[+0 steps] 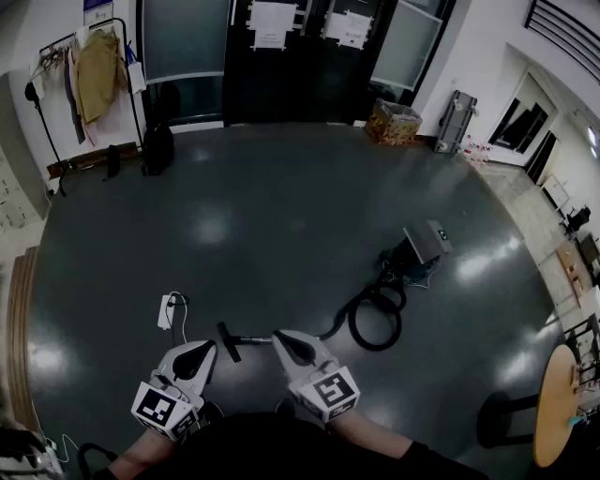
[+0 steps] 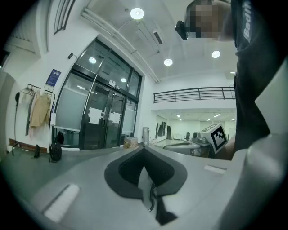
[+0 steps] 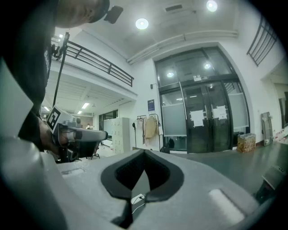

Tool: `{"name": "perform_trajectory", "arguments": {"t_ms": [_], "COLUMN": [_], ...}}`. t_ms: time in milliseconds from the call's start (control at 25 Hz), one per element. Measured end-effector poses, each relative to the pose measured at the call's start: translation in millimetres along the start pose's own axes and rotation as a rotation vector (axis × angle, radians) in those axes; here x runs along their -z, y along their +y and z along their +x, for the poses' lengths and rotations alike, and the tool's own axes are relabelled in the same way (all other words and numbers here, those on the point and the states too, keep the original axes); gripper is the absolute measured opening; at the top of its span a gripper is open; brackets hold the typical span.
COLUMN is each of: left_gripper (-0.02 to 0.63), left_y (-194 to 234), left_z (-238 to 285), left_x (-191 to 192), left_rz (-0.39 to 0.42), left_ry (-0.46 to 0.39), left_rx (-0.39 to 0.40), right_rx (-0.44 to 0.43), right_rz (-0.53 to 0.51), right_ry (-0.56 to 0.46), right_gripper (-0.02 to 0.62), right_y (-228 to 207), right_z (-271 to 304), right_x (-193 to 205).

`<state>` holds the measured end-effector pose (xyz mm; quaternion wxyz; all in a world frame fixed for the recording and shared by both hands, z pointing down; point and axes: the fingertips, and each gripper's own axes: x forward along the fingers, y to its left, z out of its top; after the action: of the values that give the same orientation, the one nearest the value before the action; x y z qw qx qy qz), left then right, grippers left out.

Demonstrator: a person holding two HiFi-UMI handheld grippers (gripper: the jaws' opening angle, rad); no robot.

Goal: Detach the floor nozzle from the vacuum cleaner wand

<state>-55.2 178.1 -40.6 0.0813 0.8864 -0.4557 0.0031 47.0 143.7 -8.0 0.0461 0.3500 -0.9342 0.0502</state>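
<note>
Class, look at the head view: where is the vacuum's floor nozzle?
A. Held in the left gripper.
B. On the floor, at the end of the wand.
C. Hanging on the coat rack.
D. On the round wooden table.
B: the floor nozzle lies on the dark floor, at the end of the wand.

Glossy smooth floor (image 1: 281, 216), wooden table (image 1: 553, 412), cloth coat (image 1: 97, 73), paper sheets (image 1: 272, 23) on glass doors (image 1: 183, 42)

Dark glossy floor (image 1: 281, 216) under round ceiling lights (image 2: 137, 13); black glass doors (image 1: 291, 84) at far wall, coat rack (image 1: 97, 70) left, round wooden table (image 1: 553, 403) right.
</note>
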Motion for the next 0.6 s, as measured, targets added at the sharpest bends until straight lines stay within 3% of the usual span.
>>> {"name": "perform_trajectory", "arguments": {"t_ms": [600], "left_gripper": [0.002], "left_y": [-3.8], "left_z": [16.3], "left_x": [6.7], "left_rz": [-0.015], "left_ry": [0.029], "left_rx": [-0.019], "right_rx": [-0.027], "right_rz": [0.035], "right_ry": [-0.022], "right_gripper": [0.000], "right_y": [-13.9], "right_z": [-9.2], "right_x": [0.7]}}
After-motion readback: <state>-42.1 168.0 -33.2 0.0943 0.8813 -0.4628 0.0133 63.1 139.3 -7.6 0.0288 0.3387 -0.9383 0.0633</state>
